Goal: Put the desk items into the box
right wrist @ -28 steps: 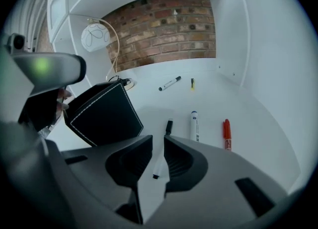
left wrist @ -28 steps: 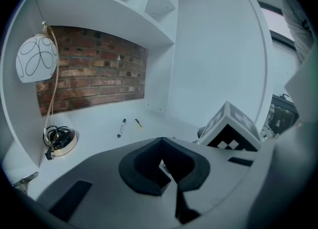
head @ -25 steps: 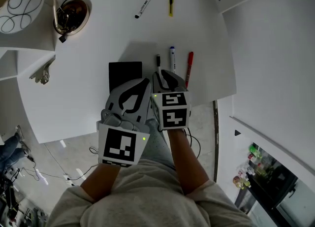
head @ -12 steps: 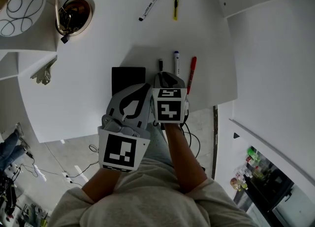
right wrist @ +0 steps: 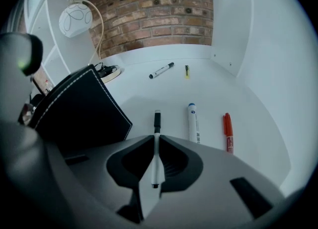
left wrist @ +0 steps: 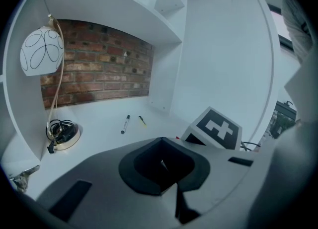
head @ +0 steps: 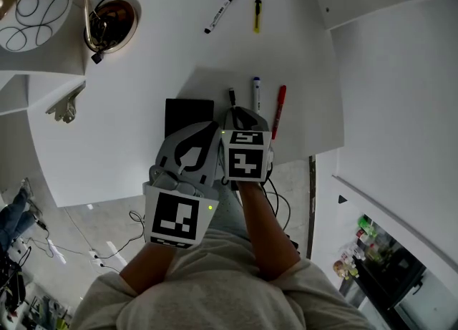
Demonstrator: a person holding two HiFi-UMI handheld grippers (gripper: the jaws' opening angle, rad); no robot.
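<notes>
The white table is carrying everything, and the black box is sitting at centre left, just beside a row of pens. The left tongs are staying pressed together over the box's near edge, with nothing showing between them. The right tongs, at bottom centre, have just been closing and are now pinching the black-capped marker, which is lying on the table. Doing this well probably means lifting straight up, so the blue-capped marker and red pen alongside are not getting nudged.
</notes>
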